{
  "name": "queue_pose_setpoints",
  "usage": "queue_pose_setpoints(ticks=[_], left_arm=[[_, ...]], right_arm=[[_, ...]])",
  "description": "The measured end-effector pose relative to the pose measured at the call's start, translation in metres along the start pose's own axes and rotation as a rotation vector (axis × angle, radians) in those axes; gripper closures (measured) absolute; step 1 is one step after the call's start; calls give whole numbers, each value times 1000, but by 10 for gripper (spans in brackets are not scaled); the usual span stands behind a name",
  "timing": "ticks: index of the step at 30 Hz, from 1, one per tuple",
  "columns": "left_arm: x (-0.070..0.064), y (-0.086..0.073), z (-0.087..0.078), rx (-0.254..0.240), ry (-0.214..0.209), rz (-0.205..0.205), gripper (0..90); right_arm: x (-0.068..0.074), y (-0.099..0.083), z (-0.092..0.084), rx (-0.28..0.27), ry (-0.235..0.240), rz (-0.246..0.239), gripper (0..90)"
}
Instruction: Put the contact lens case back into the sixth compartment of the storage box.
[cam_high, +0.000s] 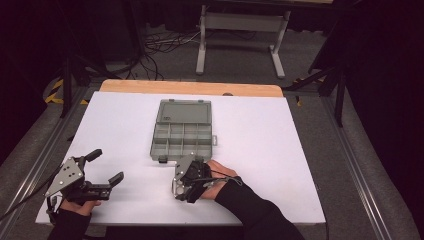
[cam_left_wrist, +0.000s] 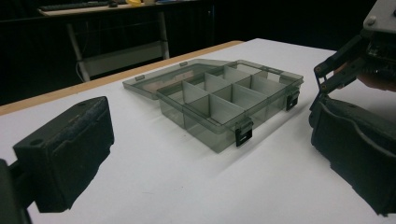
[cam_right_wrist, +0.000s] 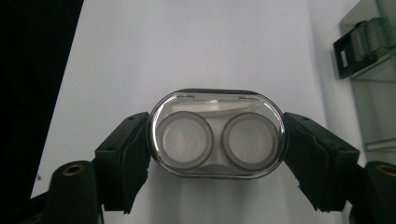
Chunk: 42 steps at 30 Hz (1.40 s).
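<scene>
Beside the organizer box (cam_high: 181, 131), right gripper (cam_right_wrist: 216, 140) clamps a lens case (cam_right_wrist: 216, 133).

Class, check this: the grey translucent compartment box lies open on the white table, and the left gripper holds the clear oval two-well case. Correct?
Wrong gripper. The right gripper holds the clear oval two-well case, as the right gripper view shows; the left gripper is open. The grey translucent compartment box does lie open.

The box (cam_left_wrist: 219, 102) was smoky translucent plastic; the case (cam_right_wrist: 216, 133) clear and glossy; the table (cam_high: 260, 145) matt white, wood-edged.
</scene>
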<state>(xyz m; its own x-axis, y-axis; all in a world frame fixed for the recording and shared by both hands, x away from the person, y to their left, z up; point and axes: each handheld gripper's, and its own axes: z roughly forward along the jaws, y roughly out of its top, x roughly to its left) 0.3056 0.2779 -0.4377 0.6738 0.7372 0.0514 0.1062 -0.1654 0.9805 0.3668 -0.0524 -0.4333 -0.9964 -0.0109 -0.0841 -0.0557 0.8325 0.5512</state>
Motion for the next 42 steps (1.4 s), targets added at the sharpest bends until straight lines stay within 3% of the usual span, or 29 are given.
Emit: queue_pose_setpoints(ticks=[18,42], left_arm=[[0,0,-1,-2,1,-1,1],[0,0,0,-1,1,0,1]], right_arm=[[-3,4,-21,-88,-67,-8,267],[-19,19,-40,-113,-132,-28,267]])
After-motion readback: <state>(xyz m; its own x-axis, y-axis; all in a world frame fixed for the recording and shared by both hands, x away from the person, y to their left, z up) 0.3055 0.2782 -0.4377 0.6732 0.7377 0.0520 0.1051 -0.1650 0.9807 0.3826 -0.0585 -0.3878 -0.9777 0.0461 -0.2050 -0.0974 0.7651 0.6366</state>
